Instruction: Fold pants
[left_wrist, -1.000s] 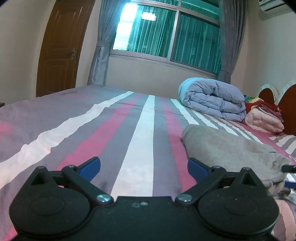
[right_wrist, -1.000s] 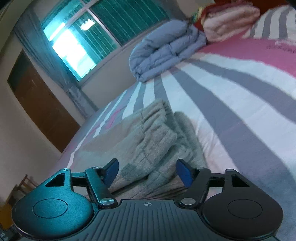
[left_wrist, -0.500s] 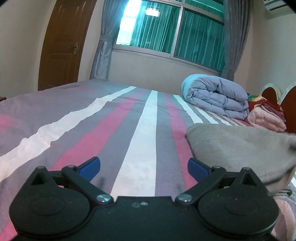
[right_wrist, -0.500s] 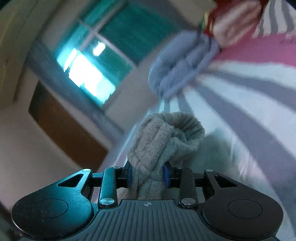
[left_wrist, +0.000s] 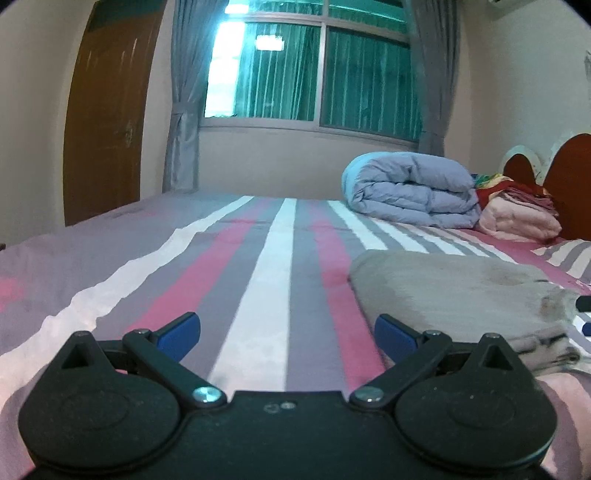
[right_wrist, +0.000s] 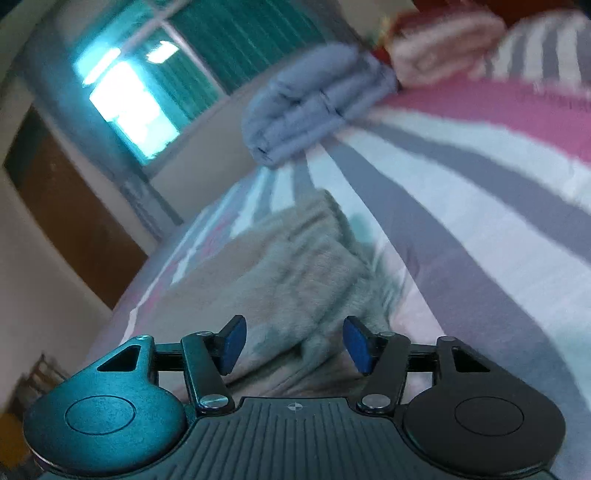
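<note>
The grey pants (left_wrist: 461, 291) lie folded in a flat stack on the striped bed, at the right of the left wrist view. They also show in the right wrist view (right_wrist: 288, 273), blurred, just ahead of the fingers. My left gripper (left_wrist: 286, 334) is open and empty over the bedsheet, just left of the pants' near corner. My right gripper (right_wrist: 293, 343) is open and empty, with the near edge of the pants between and below its blue pads. A tip of the right gripper (left_wrist: 583, 314) shows at the far right of the left wrist view.
The striped bedsheet (left_wrist: 258, 280) stretches ahead and left. A rolled blue-grey duvet (left_wrist: 413, 192) and a pink and red pile of bedding (left_wrist: 517, 218) lie by the headboard (left_wrist: 565, 181). A window with curtains and a brown door (left_wrist: 107, 122) stand behind.
My right gripper, shut on a bunch of the pants and lifting it half a second ago, has opened and let it drop onto the stack. My left gripper stayed open, tilting slightly.
</note>
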